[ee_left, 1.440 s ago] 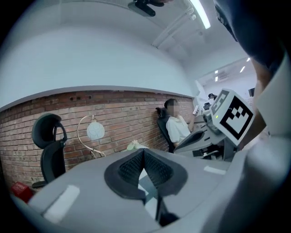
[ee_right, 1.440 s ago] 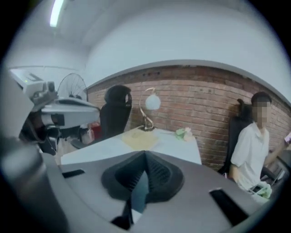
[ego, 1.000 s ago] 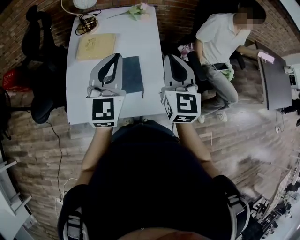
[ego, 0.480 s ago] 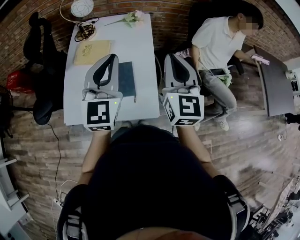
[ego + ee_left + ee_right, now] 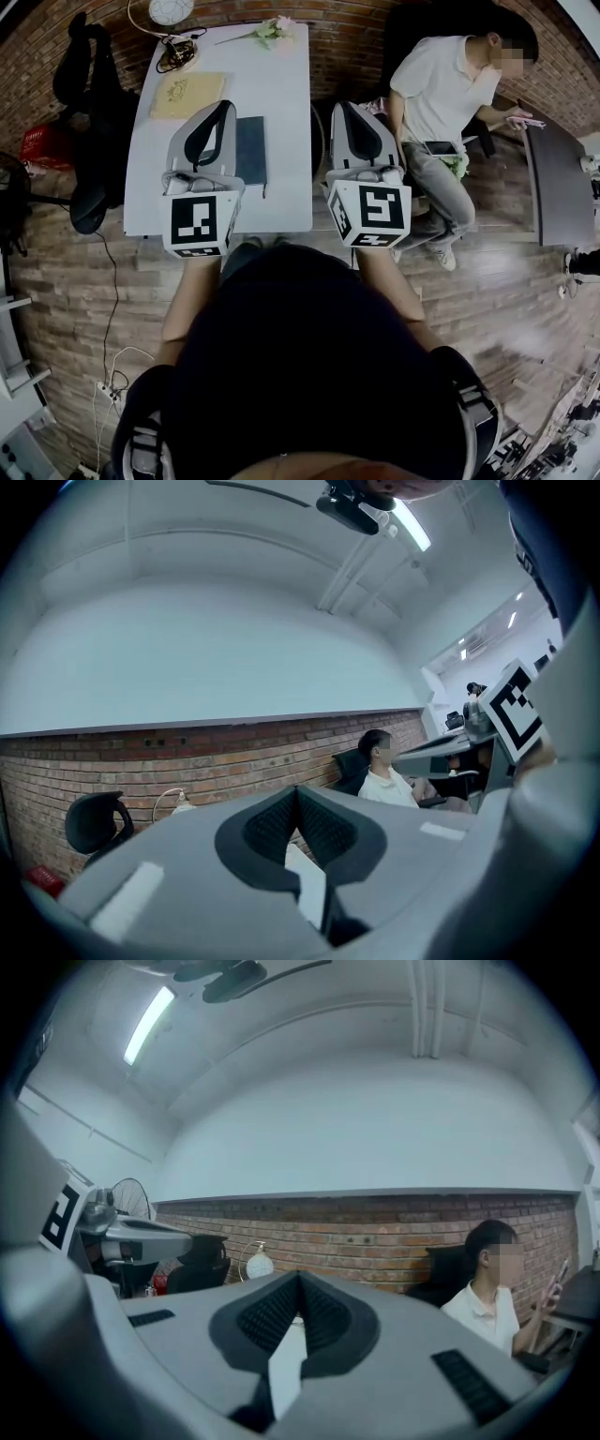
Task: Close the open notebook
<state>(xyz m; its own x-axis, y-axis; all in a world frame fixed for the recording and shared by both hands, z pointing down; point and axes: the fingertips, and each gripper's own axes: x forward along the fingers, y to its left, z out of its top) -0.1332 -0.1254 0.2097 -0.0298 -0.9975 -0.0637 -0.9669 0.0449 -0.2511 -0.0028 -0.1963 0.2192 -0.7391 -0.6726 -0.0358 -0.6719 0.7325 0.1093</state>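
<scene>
A dark notebook [image 5: 251, 148] lies flat with its cover down on the white table [image 5: 281, 103]; my left gripper hides its left edge. My left gripper [image 5: 225, 106] hangs above the table beside the notebook, jaws shut on nothing [image 5: 296, 791]. My right gripper [image 5: 339, 108] is held just past the table's right edge, also shut and empty [image 5: 299, 1277]. Both gripper views look level across the room at a brick wall, and neither shows the notebook.
A tan pad [image 5: 187, 94], a coil of cables [image 5: 178, 54], a round white lamp [image 5: 171, 9] and a flower [image 5: 272, 30] lie at the table's far end. A black office chair [image 5: 89, 94] stands left. A seated person [image 5: 450, 103] and a dark desk [image 5: 553, 178] are right.
Both grippers stayed shut and side by side. The table and notebook have shifted slightly in the head view as the camera moved. The notebook lies as before.
</scene>
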